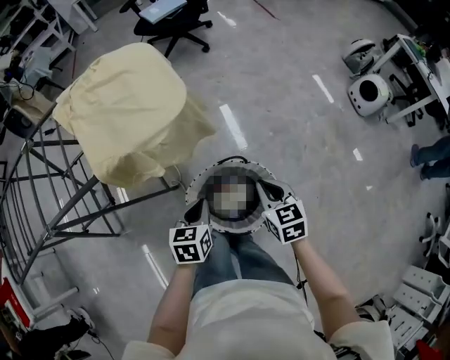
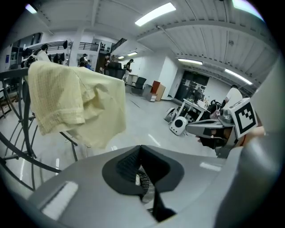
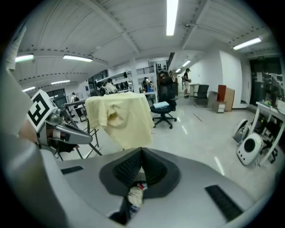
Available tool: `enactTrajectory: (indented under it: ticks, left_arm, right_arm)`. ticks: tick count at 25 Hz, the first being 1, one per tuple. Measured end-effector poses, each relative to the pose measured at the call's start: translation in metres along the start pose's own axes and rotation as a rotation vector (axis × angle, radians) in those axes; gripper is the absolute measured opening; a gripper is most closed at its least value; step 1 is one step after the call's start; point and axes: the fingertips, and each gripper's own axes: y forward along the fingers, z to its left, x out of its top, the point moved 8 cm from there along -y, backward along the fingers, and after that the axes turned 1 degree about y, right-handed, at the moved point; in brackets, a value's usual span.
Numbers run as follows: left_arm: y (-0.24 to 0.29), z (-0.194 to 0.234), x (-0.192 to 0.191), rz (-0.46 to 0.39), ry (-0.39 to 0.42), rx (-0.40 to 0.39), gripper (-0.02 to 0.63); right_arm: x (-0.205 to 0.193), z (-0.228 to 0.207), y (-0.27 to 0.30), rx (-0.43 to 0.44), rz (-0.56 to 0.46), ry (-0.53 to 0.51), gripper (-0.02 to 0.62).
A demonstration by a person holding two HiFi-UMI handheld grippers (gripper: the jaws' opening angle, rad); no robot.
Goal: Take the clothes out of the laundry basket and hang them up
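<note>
1. The laundry basket (image 1: 204, 174) stands on the floor right in front of the person's legs. It is round with a pale rim, and a mosaic patch covers most of its inside in the head view.
2. The left tongs (image 1: 195, 209) reach down to the near-left part of the rim, and the right tongs (image 1: 272, 191) reach to the near-right part. The basket's opening lies between them, and both point forward and down.
3. In the left gripper view the left tongs (image 2: 140, 149) are pressed together, their dark pads meeting at the tip. Through the gap below the pads a scrap of grey patterned cloth (image 2: 143, 180) shows. I cannot tell whether the pads touch it.
4. In the right gripper view the right tongs (image 3: 141, 151) are likewise pressed together at the tip. A crumpled cream piece of clothing (image 3: 133, 196) shows through the gap under the pads. It is low and close, but the pads are not plainly pinching it.
5. A pale yellow garment (image 1: 126, 105) is draped over the top of a metal drying rack (image 1: 56, 176). It hangs beyond the basket and to its left, well apart from both tongs.
6. A black office chair (image 1: 172, 21) stands farther off on the grey floor (image 1: 281, 105).
</note>
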Motion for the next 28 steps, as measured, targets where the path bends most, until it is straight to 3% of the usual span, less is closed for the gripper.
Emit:
enactTrajectory:
  ticks: [4, 11, 15, 18, 24, 28]
  left_arm:
    - [0.043, -0.010, -0.034, 0.089, 0.016, -0.065, 0.012]
    - [0.132, -0.003, -0.099, 0.242, 0.095, -0.080, 0.012]
    - [0.181, -0.006, -0.141, 0.333, 0.189, -0.156, 0.012]
    - [0.216, -0.002, -0.175, 0.412, 0.253, -0.163, 0.012]
    - [0.272, 0.009, -0.225, 0.501, 0.337, -0.208, 0.014]
    - [0.310, 0.019, -0.249, 0.521, 0.382, -0.254, 0.017]
  right_arm:
    - [-0.049, -0.002, 0.010, -0.023, 0.074, 0.060, 0.002]
    - [-0.129, -0.012, 0.043, -0.102, 0.167, 0.222, 0.002]
    - [-0.175, -0.016, 0.066, -0.141, 0.214, 0.311, 0.002]
    - [-0.206, -0.017, 0.088, -0.149, 0.254, 0.349, 0.002]
    - [-0.259, -0.013, 0.128, -0.120, 0.322, 0.406, 0.002]
    - [-0.287, -0.015, 0.155, -0.149, 0.333, 0.474, 0.002]
